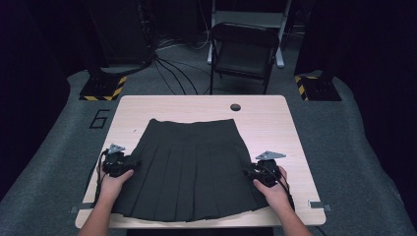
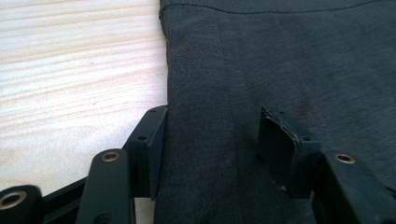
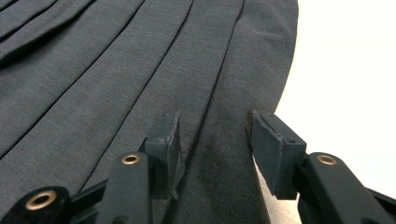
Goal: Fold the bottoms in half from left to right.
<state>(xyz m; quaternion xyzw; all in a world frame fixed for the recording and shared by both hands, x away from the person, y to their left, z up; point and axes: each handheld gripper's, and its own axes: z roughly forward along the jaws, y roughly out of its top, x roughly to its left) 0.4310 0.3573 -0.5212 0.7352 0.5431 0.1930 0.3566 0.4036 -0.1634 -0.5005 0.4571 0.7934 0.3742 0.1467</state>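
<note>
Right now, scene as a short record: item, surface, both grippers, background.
item: dark pleated skirt, spread flat, waistband on the far side, hem toward the person
surface: light wood table with a round hole near its far edge
left gripper: at the skirt's left side edge, jaws apart over the fabric, pads not pressing it
right gripper: at the skirt's right side edge, jaws apart over a pleat, not clamped
hands: left hand and right hand each hold one gripper
background: folding chair beyond the table
</note>
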